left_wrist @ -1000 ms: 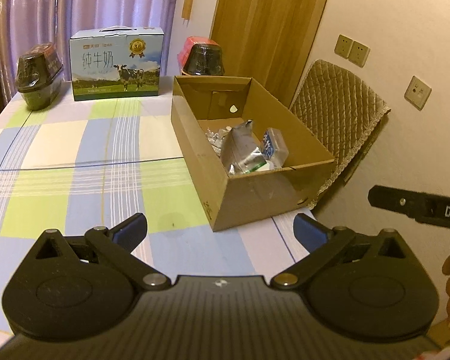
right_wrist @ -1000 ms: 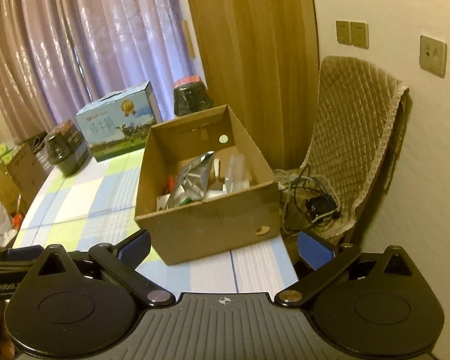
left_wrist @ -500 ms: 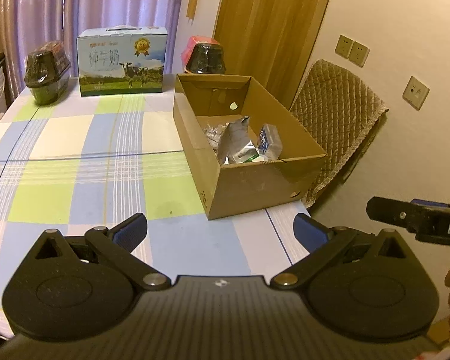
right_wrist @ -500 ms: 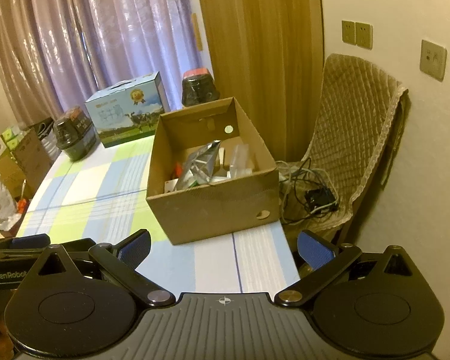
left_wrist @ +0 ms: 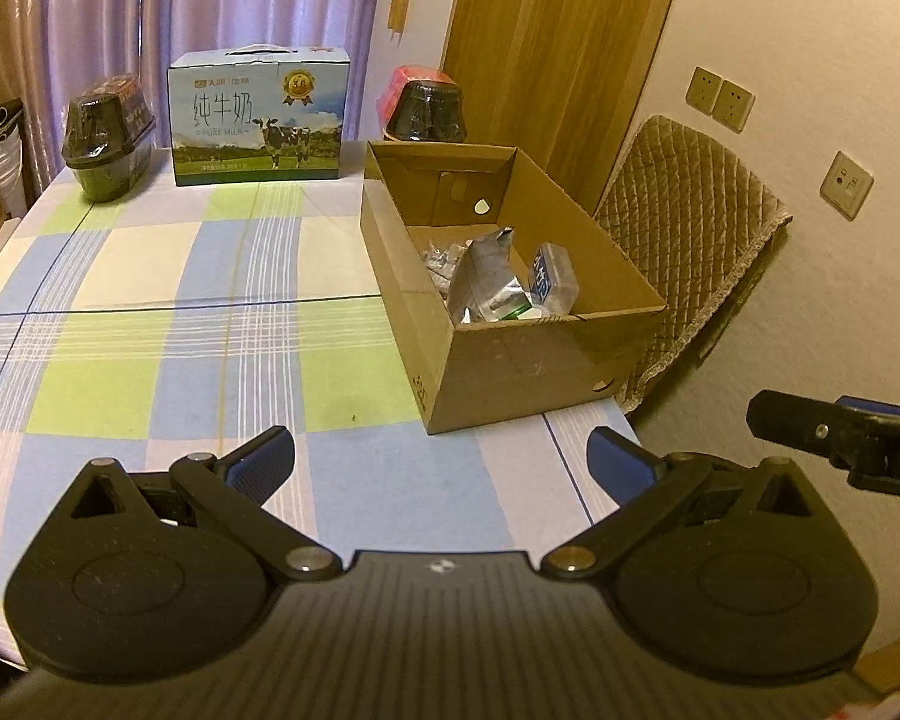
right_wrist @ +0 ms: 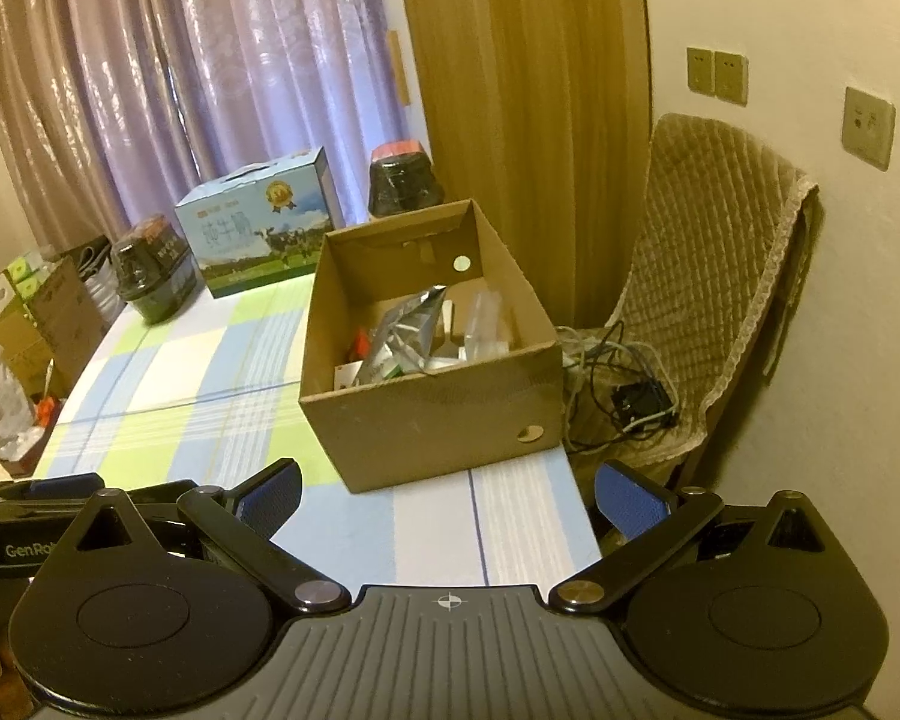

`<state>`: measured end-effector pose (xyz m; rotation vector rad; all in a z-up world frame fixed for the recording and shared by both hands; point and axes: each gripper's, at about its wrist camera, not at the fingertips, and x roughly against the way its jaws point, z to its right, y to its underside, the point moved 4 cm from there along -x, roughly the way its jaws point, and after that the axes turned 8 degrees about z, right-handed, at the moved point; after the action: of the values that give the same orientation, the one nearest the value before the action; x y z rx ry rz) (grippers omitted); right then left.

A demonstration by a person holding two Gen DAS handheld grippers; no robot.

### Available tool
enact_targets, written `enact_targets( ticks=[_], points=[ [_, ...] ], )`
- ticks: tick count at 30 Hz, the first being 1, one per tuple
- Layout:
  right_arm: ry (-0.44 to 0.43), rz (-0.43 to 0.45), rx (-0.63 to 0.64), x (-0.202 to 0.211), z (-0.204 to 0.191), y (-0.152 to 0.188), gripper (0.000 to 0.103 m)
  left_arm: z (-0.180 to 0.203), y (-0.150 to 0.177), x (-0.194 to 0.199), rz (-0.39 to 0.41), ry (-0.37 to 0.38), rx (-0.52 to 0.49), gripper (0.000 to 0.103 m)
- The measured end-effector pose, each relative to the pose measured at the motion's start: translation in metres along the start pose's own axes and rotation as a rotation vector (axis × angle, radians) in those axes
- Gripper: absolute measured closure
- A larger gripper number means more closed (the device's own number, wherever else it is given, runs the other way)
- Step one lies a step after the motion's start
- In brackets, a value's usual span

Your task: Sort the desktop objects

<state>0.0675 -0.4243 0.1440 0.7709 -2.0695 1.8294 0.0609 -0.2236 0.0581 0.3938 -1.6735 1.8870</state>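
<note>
Both grippers are hanging over the near edge of the checked blue, green and white tablecloth [left_wrist: 150, 276], left gripper [left_wrist: 441, 459] and right gripper [right_wrist: 447, 489] each spread wide with nothing between the blue pads. The open brown cardboard box [left_wrist: 510, 372] is sitting at the table's right edge, holding a crinkled silver foil pouch [left_wrist: 486, 282], a small clear plastic box with a blue label [left_wrist: 549, 276] touching it, plus some smaller bits I can't make out. A blue milk carton with a cow picture [left_wrist: 258, 114] is standing well behind.
</note>
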Motion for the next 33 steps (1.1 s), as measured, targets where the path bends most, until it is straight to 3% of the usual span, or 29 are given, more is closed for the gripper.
enact_targets(
  ticks=[33],
  points=[
    [-0.011, -0.004, 0.015, -0.0036, -0.0078, -0.0010, 0.002, 0.0024, -0.0038, -0.0019, 0.024, -0.026, -0.032, 0.001]
  ],
)
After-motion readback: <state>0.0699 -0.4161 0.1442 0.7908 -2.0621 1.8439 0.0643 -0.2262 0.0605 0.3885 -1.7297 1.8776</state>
